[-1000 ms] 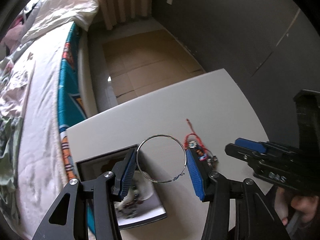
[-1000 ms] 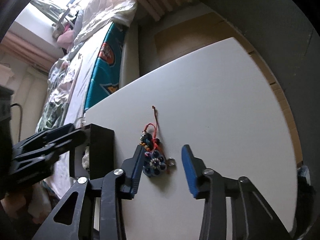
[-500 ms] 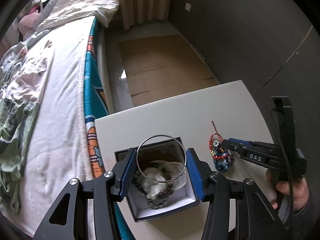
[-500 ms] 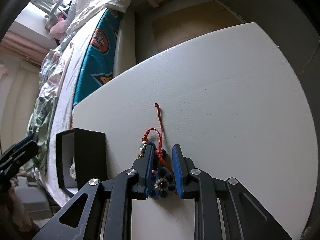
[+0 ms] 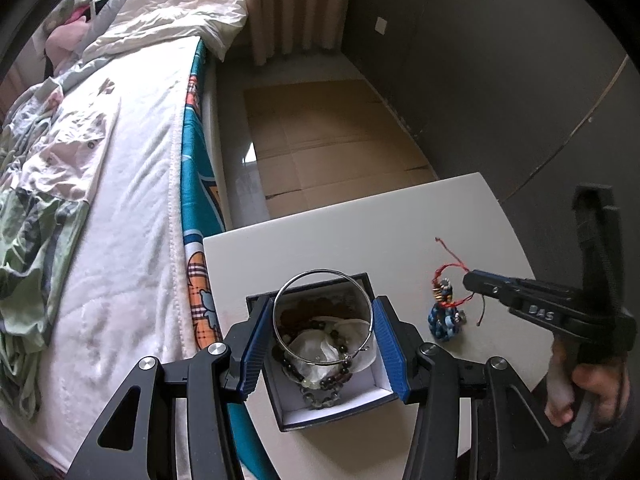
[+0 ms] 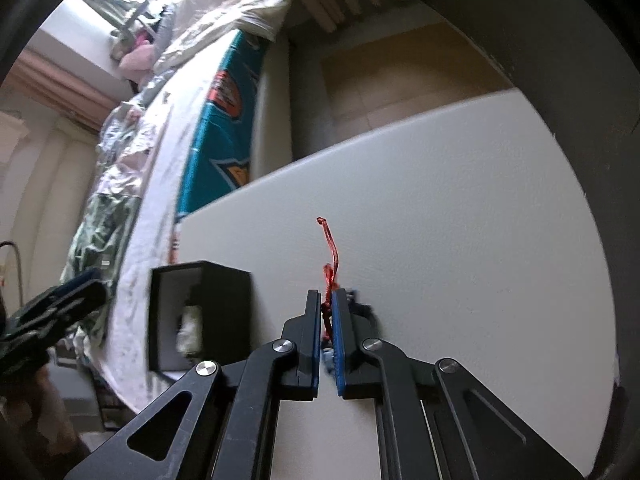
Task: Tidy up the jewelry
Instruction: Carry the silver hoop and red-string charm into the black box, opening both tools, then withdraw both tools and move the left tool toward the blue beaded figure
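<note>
Now clamped tight on red cord [image 6: 329,280] by right gripper [image 6: 327,300], previously wide; bangle [image 5: 323,317] spanning left gripper [image 5: 323,326] above box [image 5: 384,396]. Could snag, dragging beaded charm [image 5: 443,318].

A thin silver bangle [image 5: 323,316] stands clamped between the left gripper [image 5: 324,344] pads right over the open black jewelry box [image 5: 332,412] of bead bracelets [image 5: 320,384], while the red-corded blue bead charm [image 5: 443,316] is pinched in the right gripper [image 6: 327,312].
</note>
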A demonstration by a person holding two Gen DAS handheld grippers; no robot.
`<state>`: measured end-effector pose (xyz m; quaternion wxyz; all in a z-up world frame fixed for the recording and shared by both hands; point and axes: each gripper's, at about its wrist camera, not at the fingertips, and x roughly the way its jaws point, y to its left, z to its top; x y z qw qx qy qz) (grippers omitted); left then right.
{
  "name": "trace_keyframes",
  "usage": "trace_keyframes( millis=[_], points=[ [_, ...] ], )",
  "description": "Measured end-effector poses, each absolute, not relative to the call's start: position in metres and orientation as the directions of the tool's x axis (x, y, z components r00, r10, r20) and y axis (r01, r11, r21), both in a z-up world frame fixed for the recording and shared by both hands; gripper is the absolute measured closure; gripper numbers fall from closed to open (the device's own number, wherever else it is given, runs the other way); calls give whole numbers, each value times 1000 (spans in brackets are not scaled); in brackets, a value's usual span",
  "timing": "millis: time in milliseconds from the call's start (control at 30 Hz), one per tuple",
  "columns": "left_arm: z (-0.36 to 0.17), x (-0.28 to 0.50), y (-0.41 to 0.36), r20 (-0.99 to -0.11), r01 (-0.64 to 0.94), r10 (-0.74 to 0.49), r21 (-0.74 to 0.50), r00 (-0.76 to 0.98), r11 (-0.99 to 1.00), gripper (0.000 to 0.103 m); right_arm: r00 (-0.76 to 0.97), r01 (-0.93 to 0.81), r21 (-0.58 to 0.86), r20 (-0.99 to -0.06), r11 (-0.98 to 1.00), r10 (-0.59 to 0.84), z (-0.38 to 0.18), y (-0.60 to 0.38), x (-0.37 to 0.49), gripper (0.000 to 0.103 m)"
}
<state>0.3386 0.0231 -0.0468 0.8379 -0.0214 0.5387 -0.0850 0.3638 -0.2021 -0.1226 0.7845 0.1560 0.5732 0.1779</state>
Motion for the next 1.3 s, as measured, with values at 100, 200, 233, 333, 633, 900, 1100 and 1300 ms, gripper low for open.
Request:
trace_keyframes(
  millis=[100, 200, 233, 333, 633, 900, 1100, 1300],
  points=[
    [-48, 334, 23, -899, 126, -178, -138, 401, 982, 51, 308, -131, 450, -829, 883, 468, -101, -196, 358, 96],
    [-54, 330, 21, -902, 127, -194, -157, 386, 979, 51, 330, -158, 453, -813, 877, 480, -83, -189, 351, 96],
    [-57, 329, 21, -903, 126, -199, -163, 380, 979, 51, 336, -166, 454, -809, 875, 483, -78, -187, 349, 96],
    [-63, 328, 21, -901, 126, -234, -201, 366, 971, 50, 346, -191, 454, -798, 870, 493, -65, -182, 342, 96],
    [-62, 322, 55, -882, 53, -274, -275, 382, 960, 25, 340, -252, 449, -788, 857, 513, -53, -156, 329, 96],
    [-56, 305, 94, -874, -19, -231, -264, 428, 964, 17, 304, -298, 460, -785, 836, 540, -56, -123, 323, 96],
    [-51, 294, 115, -863, -51, -221, -273, 455, 961, 11, 270, -350, 496, -759, 794, 593, -53, -97, 318, 96],
    [-45, 286, 124, -849, -64, -224, -287, 478, 956, 4, 299, -310, 455, -787, 835, 540, -59, -100, 317, 58]
  ],
)
